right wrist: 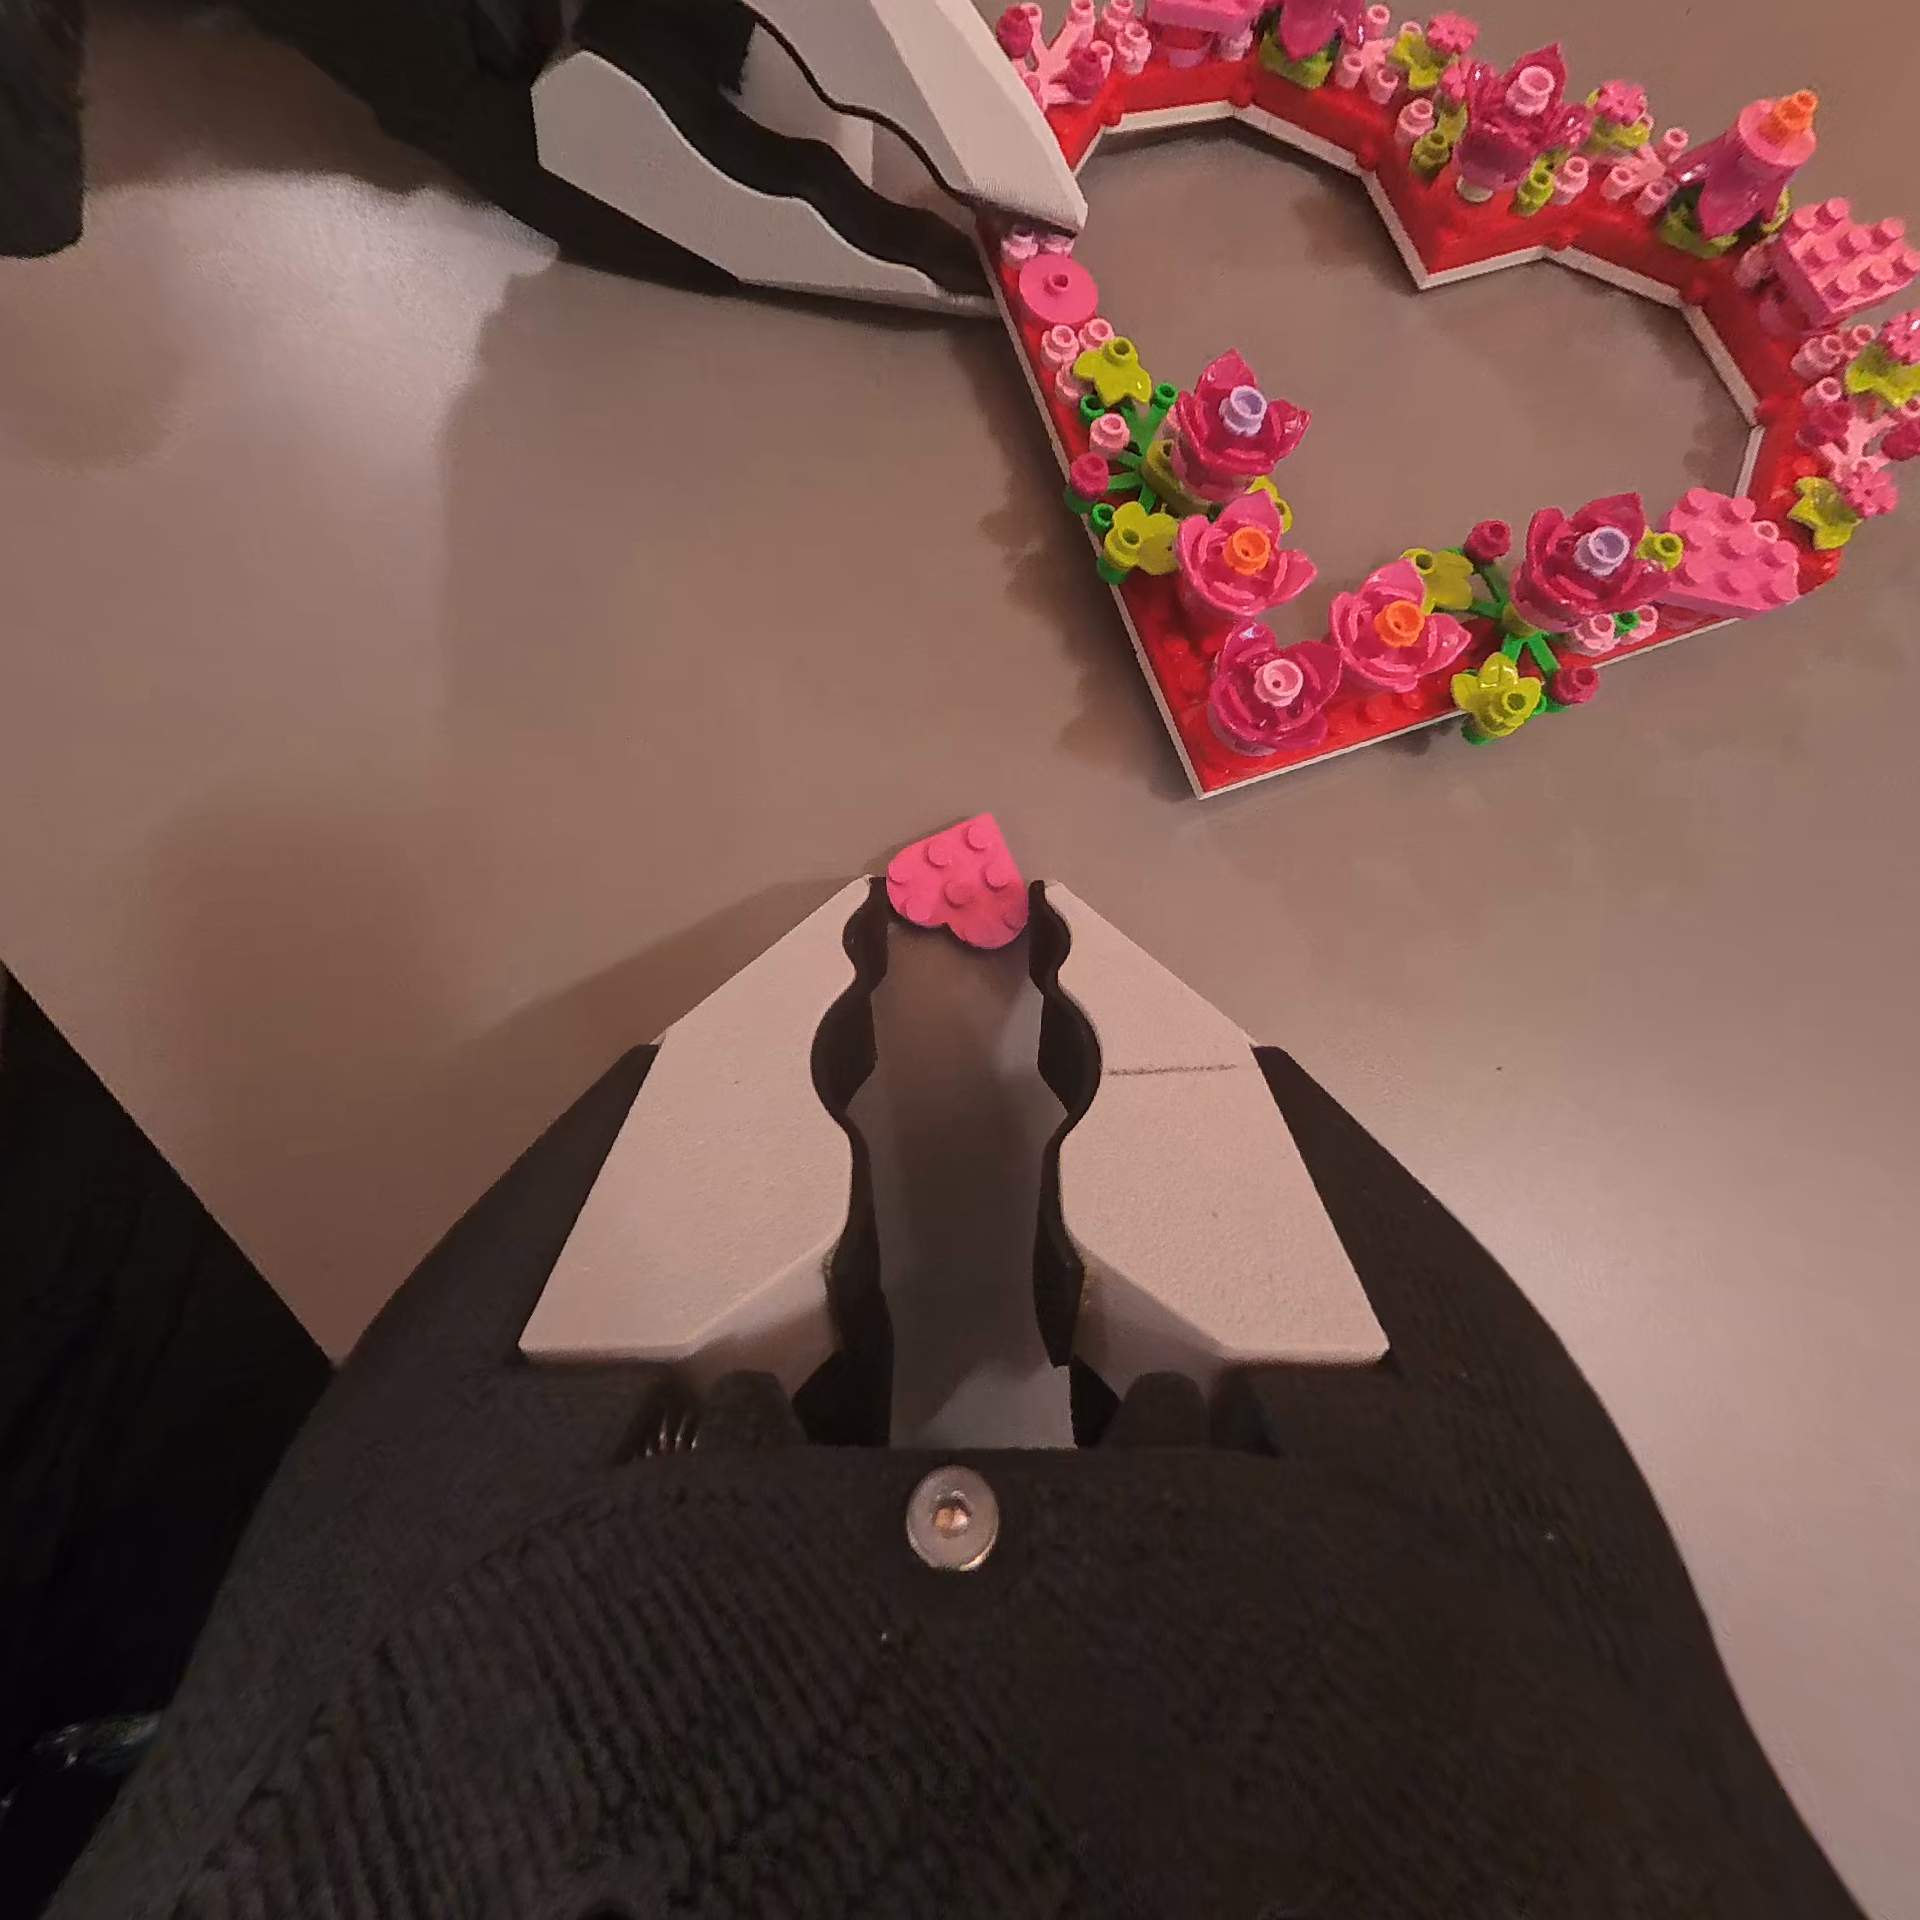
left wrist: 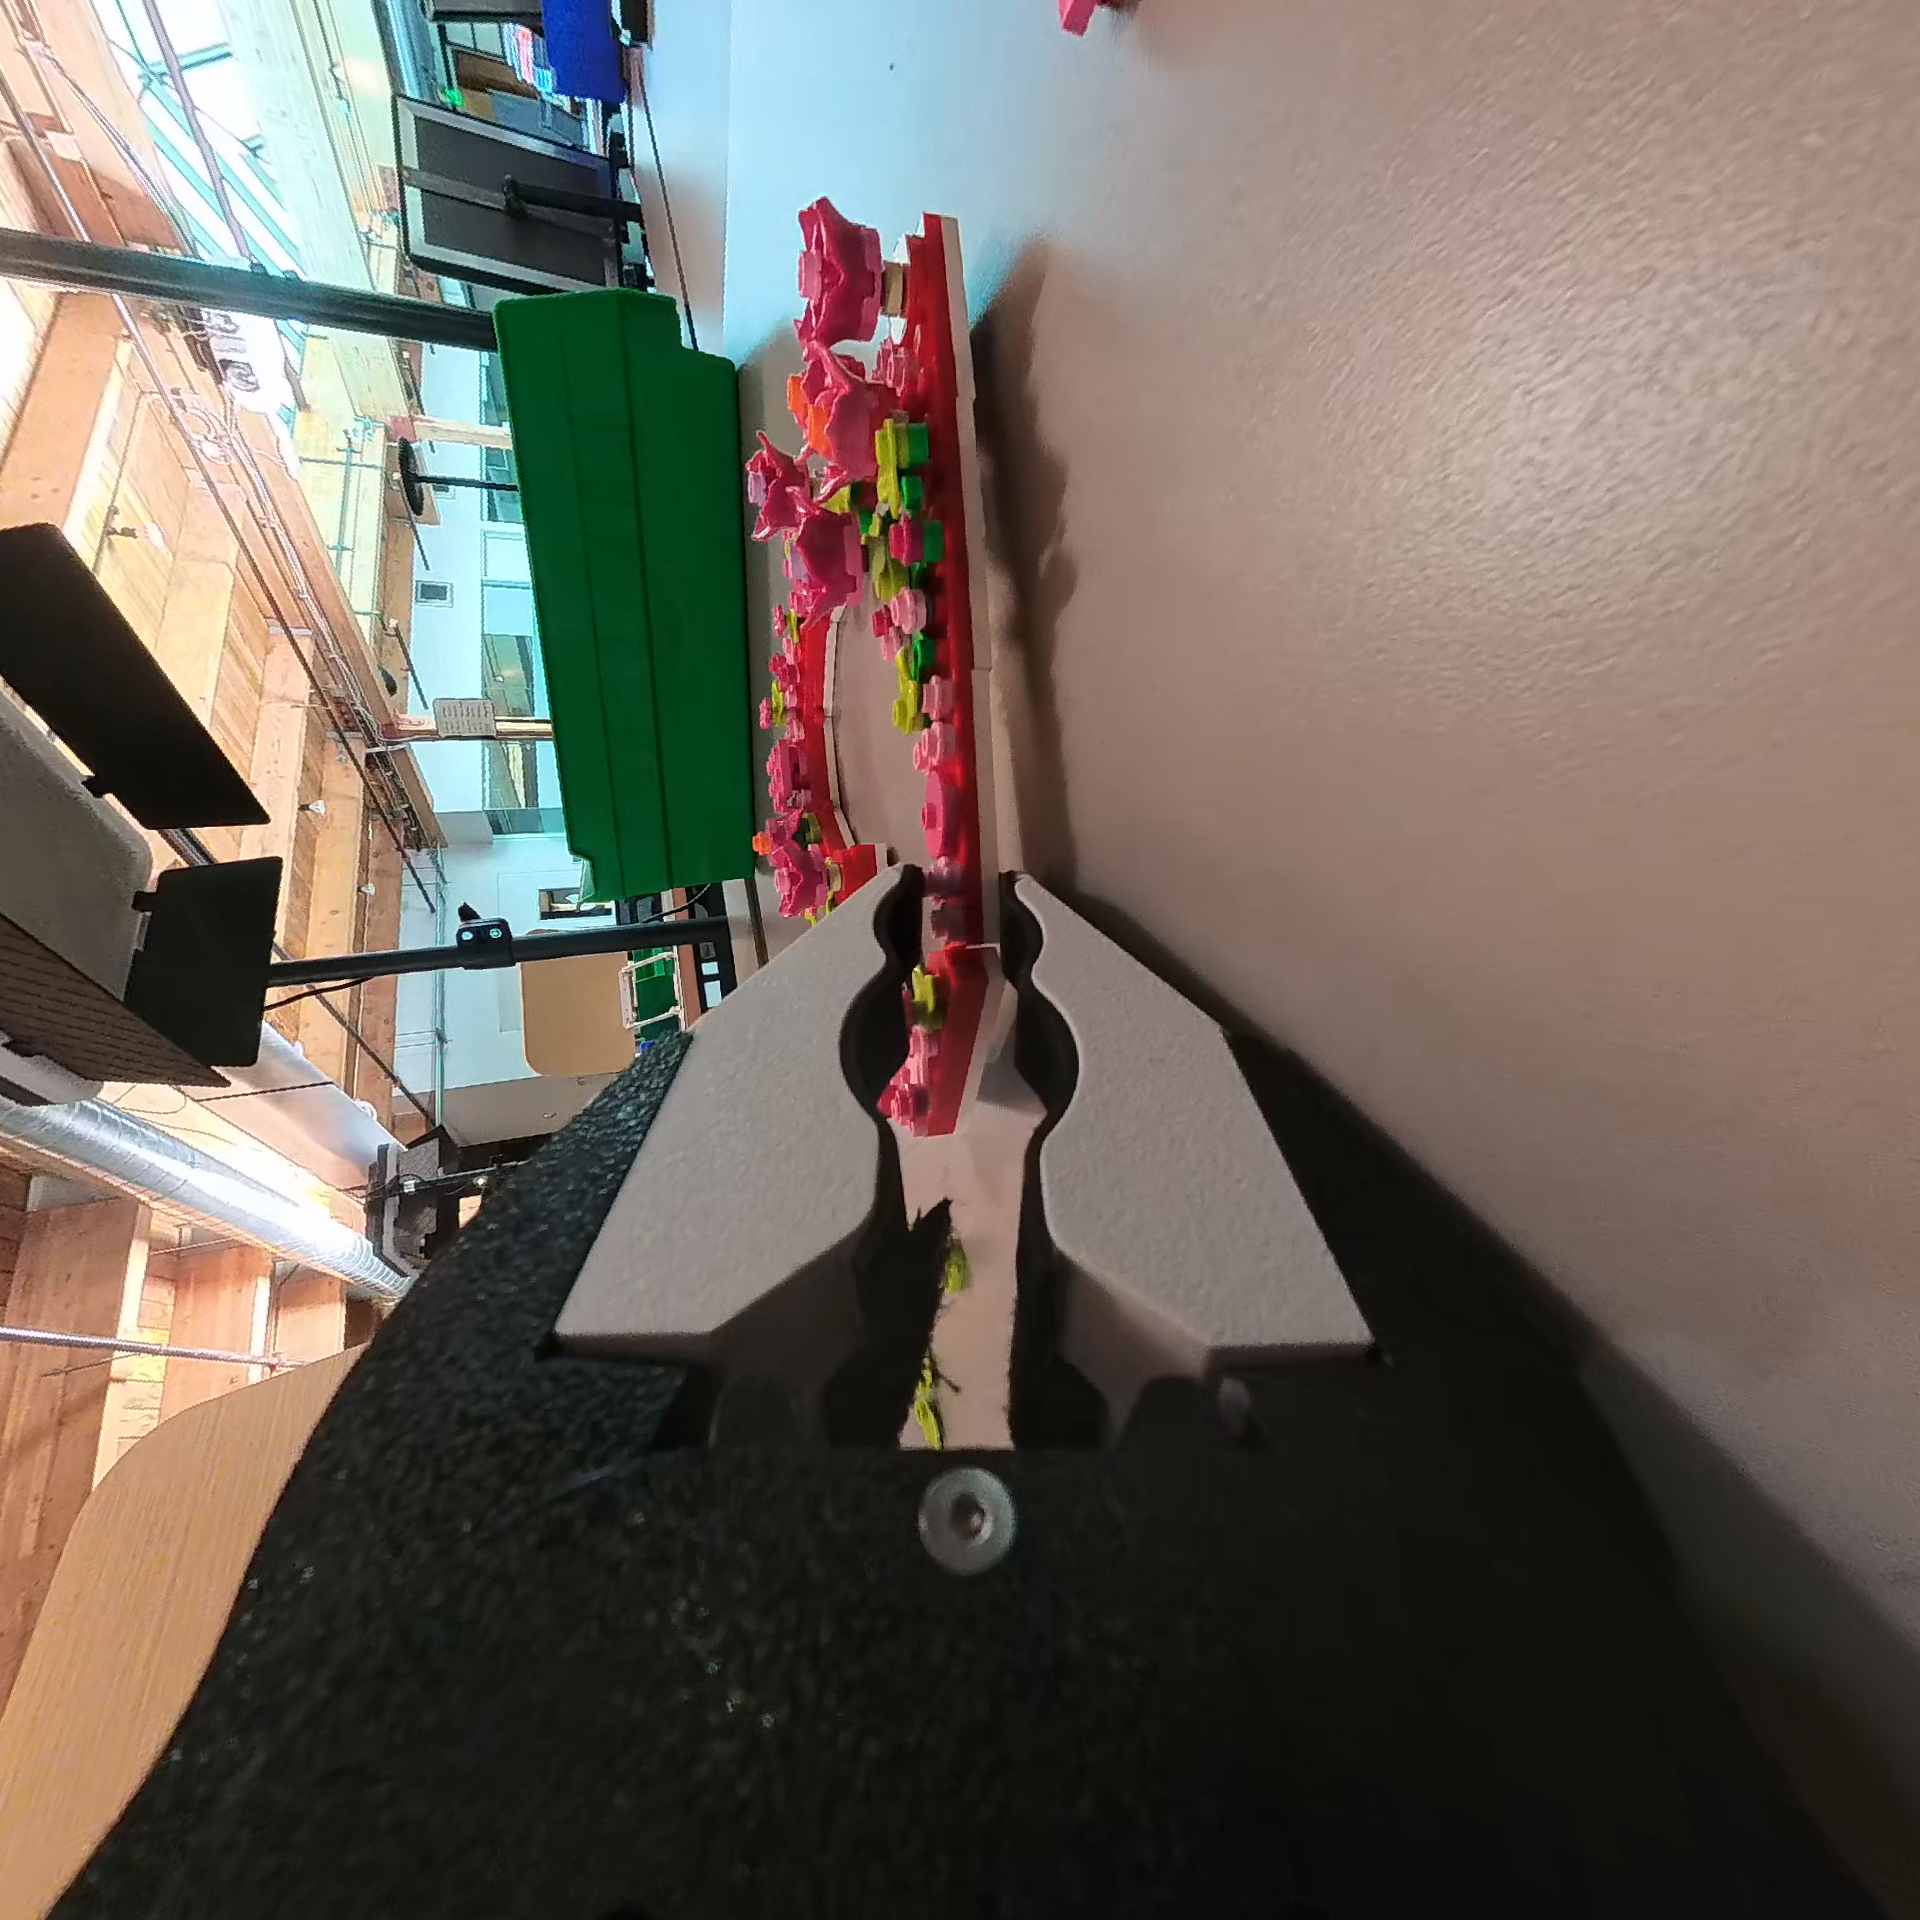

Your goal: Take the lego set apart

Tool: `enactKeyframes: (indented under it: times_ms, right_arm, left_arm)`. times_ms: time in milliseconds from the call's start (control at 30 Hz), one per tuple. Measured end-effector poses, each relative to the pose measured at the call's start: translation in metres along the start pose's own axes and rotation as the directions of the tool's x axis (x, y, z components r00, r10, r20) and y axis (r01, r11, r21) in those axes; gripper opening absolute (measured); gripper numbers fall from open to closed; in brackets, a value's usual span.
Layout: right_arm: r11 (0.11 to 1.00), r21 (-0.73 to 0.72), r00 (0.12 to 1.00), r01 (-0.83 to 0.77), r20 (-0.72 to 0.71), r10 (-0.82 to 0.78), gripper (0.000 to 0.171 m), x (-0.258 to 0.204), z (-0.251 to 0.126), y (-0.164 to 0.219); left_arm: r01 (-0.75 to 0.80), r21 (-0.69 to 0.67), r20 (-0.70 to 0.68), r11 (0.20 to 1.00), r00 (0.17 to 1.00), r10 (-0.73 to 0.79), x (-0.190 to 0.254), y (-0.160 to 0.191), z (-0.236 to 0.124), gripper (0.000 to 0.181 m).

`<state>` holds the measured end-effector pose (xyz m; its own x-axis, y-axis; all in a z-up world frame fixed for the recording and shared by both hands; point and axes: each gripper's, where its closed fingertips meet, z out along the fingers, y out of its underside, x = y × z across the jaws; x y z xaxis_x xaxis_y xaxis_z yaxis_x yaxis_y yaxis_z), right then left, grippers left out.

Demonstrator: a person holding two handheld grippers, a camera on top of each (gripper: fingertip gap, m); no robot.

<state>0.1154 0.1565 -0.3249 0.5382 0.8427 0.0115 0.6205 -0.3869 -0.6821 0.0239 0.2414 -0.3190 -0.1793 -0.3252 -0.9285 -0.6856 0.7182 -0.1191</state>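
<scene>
The lego set is a red heart-shaped frame (right wrist: 1164, 665) on white plates, covered with pink roses, green leaves and small pink studs, lying on the grey table. My left gripper (left wrist: 958, 881) is shut on the frame's edge (left wrist: 961, 790). In the right wrist view it (right wrist: 982, 203) clamps the frame's upper-left corner. My right gripper (right wrist: 956, 888) is shut on a small pink heart-shaped plate (right wrist: 956, 883) at its fingertips, held low over the table in front of the frame and apart from it.
A green bin (left wrist: 634, 592) stands on the table just beyond the frame. A pink piece (left wrist: 1081, 12) shows at the top edge of the left wrist view. The table's edge (right wrist: 156, 1143) runs along the lower left of the right wrist view. About 12 cm separates my left fingertips from my right.
</scene>
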Motion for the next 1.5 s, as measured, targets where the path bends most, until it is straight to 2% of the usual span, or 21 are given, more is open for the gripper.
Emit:
enactKeyframes:
  times_ms: [233, 400, 667, 1000, 1367, 1500]
  right_arm:
    - [0.999, -0.031, 0.999, -0.022, 0.038, 0.023, 0.036, -0.012, -0.007, 0.005]
    - [1.0, -0.021, 0.985, -0.022, 0.169, 0.026, 0.035, -0.035, -0.014, 0.004]
    - [0.998, 0.051, 0.994, 0.022, 0.109, -0.027, 0.046, -0.018, -0.011, -0.005]
    - [0.988, 0.062, 0.952, 0.144, 0.263, -0.155, 0.04, -0.026, 0.002, -0.004]
    - [0.971, 0.097, 0.916, 0.218, 0.323, -0.238, 0.039, -0.028, 0.002, -0.004]
    - [0.975, 0.089, 0.921, 0.201, 0.321, -0.219, 0.026, -0.025, 0.003, -0.005]
  left_arm:
    - [0.003, 0.001, -0.002, 1.0, 1.0, -0.003, 0.0, 0.0, 0.0, 0.011]
    - [0.005, 0.002, -0.003, 1.0, 1.0, -0.005, 0.0, 0.0, 0.0, 0.011]
    - [0.004, 0.001, -0.002, 1.0, 1.0, -0.004, 0.0, 0.001, 0.0, 0.011]
    - [0.003, 0.001, -0.001, 1.0, 1.0, -0.003, -0.001, 0.001, 0.0, 0.011]
    - [0.007, 0.005, -0.006, 1.0, 1.0, -0.007, -0.001, 0.0, 0.0, 0.011]
    - [-0.003, 0.001, -0.002, 1.0, 1.0, 0.003, -0.001, 0.0, 0.0, 0.011]
